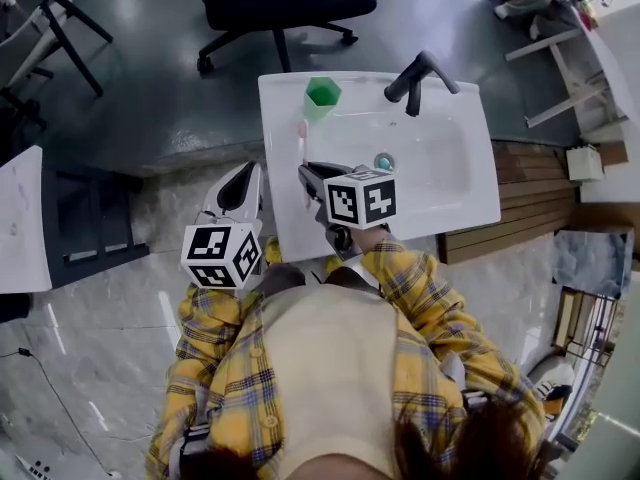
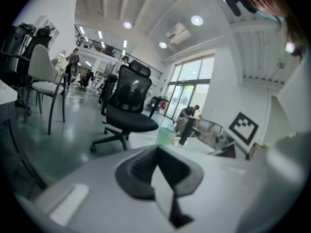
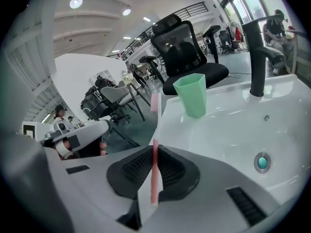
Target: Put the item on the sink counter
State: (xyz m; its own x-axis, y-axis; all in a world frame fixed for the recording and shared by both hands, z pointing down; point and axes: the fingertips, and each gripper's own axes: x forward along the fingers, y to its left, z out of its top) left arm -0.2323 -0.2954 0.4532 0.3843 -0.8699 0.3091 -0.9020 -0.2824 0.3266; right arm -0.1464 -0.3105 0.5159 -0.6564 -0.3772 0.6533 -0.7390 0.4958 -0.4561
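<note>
A thin pink toothbrush (image 3: 155, 144) stands nearly upright between the jaws of my right gripper (image 3: 154, 171), which is shut on its handle. In the head view this gripper (image 1: 311, 174) hovers over the left part of the white sink counter (image 1: 285, 218), and the toothbrush (image 1: 302, 140) points toward a green cup (image 1: 321, 96) at the back left corner. The cup (image 3: 191, 95) stands upright on the counter rim. My left gripper (image 1: 243, 180) hangs just left of the sink's edge; its jaws (image 2: 158, 161) are shut with nothing between them.
A black faucet (image 1: 418, 76) rises at the back of the basin, and a teal drain plug (image 1: 383, 161) sits in the bowl. A black office chair (image 1: 270, 3) stands behind the sink. A wooden platform (image 1: 520, 198) lies to the right, a dark stand (image 1: 90, 223) to the left.
</note>
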